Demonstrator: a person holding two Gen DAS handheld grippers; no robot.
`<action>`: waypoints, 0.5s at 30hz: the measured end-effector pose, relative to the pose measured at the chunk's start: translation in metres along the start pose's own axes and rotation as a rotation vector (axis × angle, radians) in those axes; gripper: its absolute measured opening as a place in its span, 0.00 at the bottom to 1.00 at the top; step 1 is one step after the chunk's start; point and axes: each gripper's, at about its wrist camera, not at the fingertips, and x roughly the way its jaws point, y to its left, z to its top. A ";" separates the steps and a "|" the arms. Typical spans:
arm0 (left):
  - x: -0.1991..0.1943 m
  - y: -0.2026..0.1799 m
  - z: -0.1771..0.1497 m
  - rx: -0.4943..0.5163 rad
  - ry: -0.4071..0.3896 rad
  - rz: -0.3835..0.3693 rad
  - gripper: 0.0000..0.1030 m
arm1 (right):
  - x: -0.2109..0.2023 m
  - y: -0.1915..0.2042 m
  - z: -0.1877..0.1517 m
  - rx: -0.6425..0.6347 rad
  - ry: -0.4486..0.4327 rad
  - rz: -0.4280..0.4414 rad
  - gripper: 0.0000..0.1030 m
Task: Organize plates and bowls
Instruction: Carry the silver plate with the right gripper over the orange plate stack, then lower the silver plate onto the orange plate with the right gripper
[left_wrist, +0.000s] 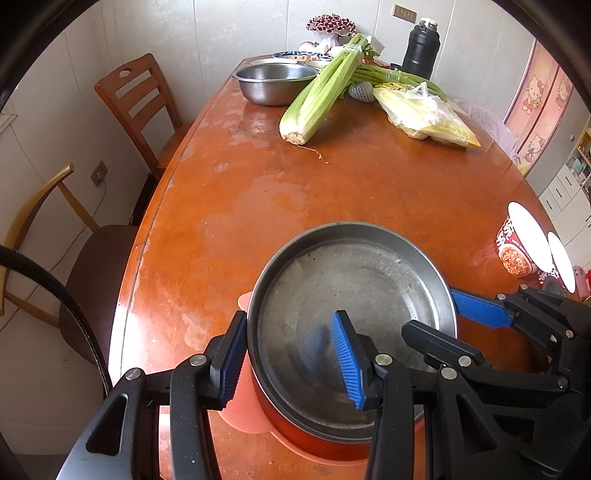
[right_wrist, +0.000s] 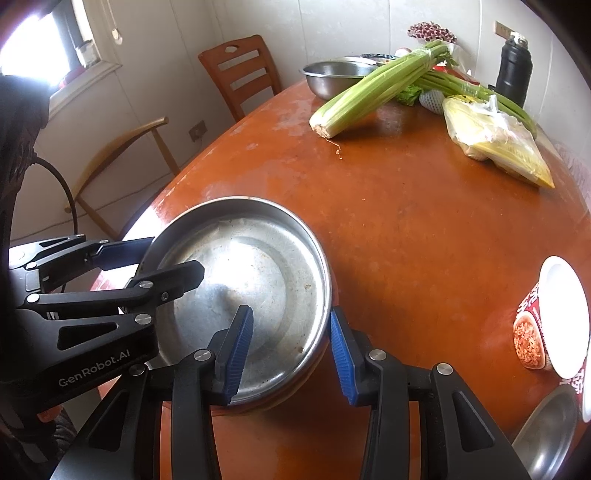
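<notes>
A shallow round steel plate (left_wrist: 354, 295) sits on top of an orange bowl (left_wrist: 306, 432) near the table's front edge; the plate also shows in the right wrist view (right_wrist: 255, 273). My left gripper (left_wrist: 291, 365) is open and straddles the plate's near-left rim, one finger outside, one inside. My right gripper (right_wrist: 291, 354) is open and straddles the plate's near-right rim the same way. Each gripper shows in the other's view, the right one (left_wrist: 443, 321) and the left one (right_wrist: 155, 258).
On the orange-brown table (left_wrist: 332, 177) lie a celery bunch (left_wrist: 321, 92), a bagged yellow item (left_wrist: 424, 110), a steel bowl (left_wrist: 275, 81), a black flask (left_wrist: 421, 48) and red-printed paper bowls (right_wrist: 546, 325). Another steel dish (right_wrist: 546, 439) lies at lower right. Two chairs (left_wrist: 136, 99) stand left.
</notes>
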 end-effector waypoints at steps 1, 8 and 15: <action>-0.001 0.000 0.000 0.002 0.001 -0.002 0.44 | 0.000 0.000 -0.001 -0.002 0.001 -0.001 0.43; -0.003 -0.001 -0.001 0.001 0.002 -0.003 0.45 | -0.001 -0.004 -0.002 0.012 0.000 0.016 0.43; -0.005 0.002 -0.002 -0.012 0.005 -0.009 0.45 | -0.005 -0.009 -0.004 0.033 -0.007 0.032 0.43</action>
